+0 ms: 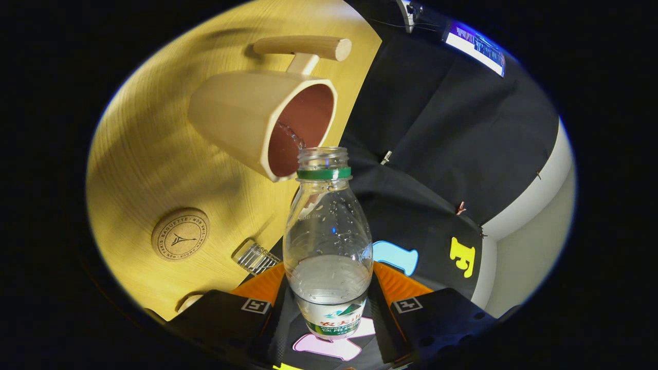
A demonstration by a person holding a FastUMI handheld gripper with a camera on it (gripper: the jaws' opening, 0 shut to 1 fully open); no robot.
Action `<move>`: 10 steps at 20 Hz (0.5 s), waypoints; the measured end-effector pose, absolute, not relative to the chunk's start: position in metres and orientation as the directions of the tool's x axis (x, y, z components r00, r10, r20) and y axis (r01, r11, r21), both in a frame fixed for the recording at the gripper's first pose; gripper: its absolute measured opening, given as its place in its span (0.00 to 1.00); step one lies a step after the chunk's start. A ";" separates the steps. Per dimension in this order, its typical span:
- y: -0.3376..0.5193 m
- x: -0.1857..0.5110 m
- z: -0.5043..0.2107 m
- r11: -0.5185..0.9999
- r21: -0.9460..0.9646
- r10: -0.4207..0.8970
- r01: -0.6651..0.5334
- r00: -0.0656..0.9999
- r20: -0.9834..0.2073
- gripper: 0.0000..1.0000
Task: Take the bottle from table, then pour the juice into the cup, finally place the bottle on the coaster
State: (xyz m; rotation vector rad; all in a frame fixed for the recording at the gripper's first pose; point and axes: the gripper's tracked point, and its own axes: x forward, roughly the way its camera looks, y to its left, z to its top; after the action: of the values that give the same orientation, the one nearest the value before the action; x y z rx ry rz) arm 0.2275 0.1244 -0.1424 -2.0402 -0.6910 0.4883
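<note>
Between the two fingers of the hand-held gripper [329,303] sits a clear, uncapped bottle [328,241], both fingers pressing its lower sides. Its open mouth lies just at the rim of a beige cup [259,121] with a wooden handle, and a thin stream of clear liquid runs into the cup's brown inside. On the wooden counter [154,149], left of the bottle, lies a round cork coaster [180,234], with a ridged clear object [255,258] near it.
</note>
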 end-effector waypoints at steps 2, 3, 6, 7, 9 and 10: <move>0.126 0.227 -0.143 -0.445 -0.849 0.642 0.287 0.763 -0.078 0.71; 0.127 0.226 -0.144 -0.447 -0.846 0.646 0.291 0.759 -0.081 0.71; 0.131 0.222 -0.142 -0.459 -0.830 0.662 0.317 0.745 -0.082 0.71; 0.133 0.221 -0.141 -0.461 -0.828 0.665 0.321 0.742 -0.083 0.71; 0.135 0.220 -0.139 -0.457 -0.828 0.671 0.325 0.737 -0.081 0.71; 0.136 0.220 -0.139 -0.455 -0.829 0.673 0.325 0.735 -0.082 0.71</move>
State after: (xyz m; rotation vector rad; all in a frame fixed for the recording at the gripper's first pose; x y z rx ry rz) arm 0.2196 0.1355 -0.1395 -2.0699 -0.7523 0.5103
